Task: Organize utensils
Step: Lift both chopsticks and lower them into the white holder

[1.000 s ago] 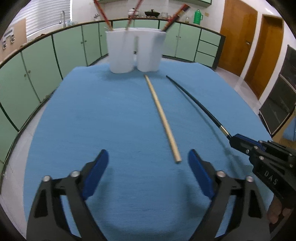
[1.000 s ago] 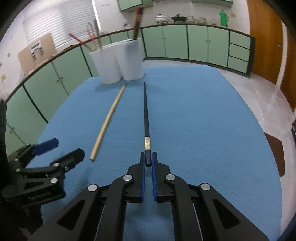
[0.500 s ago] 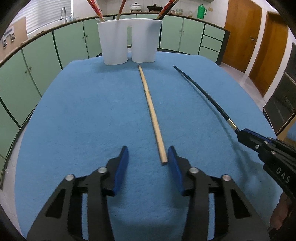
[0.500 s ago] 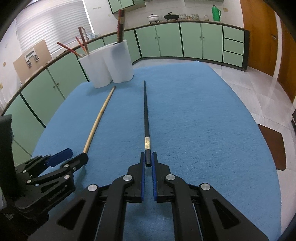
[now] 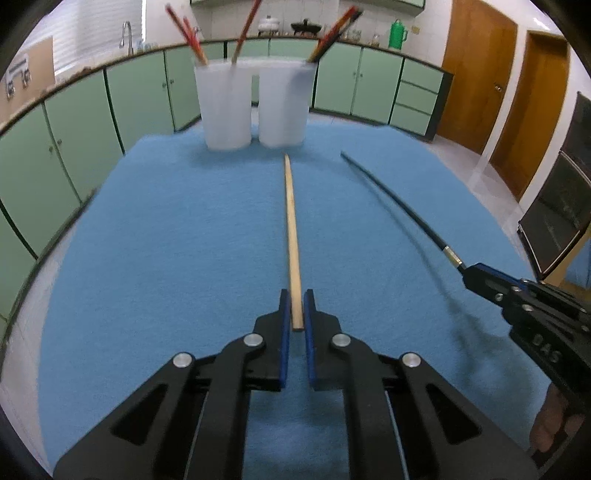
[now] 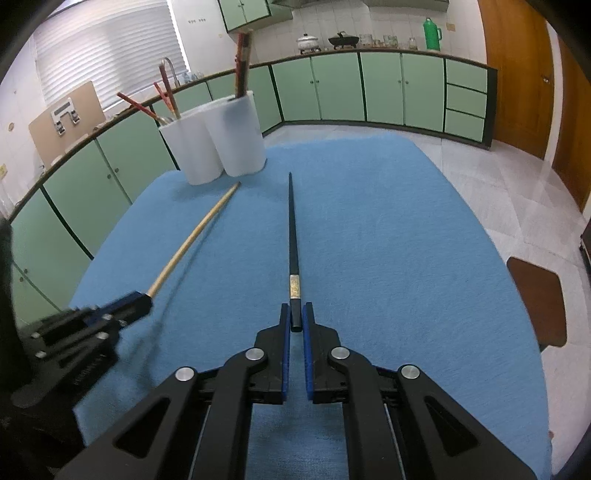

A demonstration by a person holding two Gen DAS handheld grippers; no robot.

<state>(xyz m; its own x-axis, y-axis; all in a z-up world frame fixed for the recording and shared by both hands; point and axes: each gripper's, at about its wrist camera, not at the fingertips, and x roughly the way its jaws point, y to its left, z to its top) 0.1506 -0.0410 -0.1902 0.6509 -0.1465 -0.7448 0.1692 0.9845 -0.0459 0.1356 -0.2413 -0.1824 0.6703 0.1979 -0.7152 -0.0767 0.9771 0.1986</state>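
Observation:
My left gripper (image 5: 294,308) is shut on the near end of a light wooden chopstick (image 5: 291,229), which points toward the white holder (image 5: 255,107). My right gripper (image 6: 294,317) is shut on the near end of a black chopstick (image 6: 293,236) with a gold band. Both sticks are held slightly above the blue cloth (image 5: 166,240), casting shadows. The white two-cup holder (image 6: 218,144) stands at the far edge with several red and dark chopsticks (image 5: 188,33) sticking out. In the right wrist view the left gripper (image 6: 138,302) and the wooden chopstick (image 6: 192,240) show at left.
The blue cloth (image 6: 388,240) covers the table; its edges drop off to a tiled floor (image 6: 517,177). Green cabinets (image 5: 55,147) ring the room. A brown chair seat (image 6: 535,295) stands right of the table.
My left gripper moved in and closed on the wooden chopstick's near end, then lifted it a little. My right gripper stayed shut on the black chopstick and raised it slightly.

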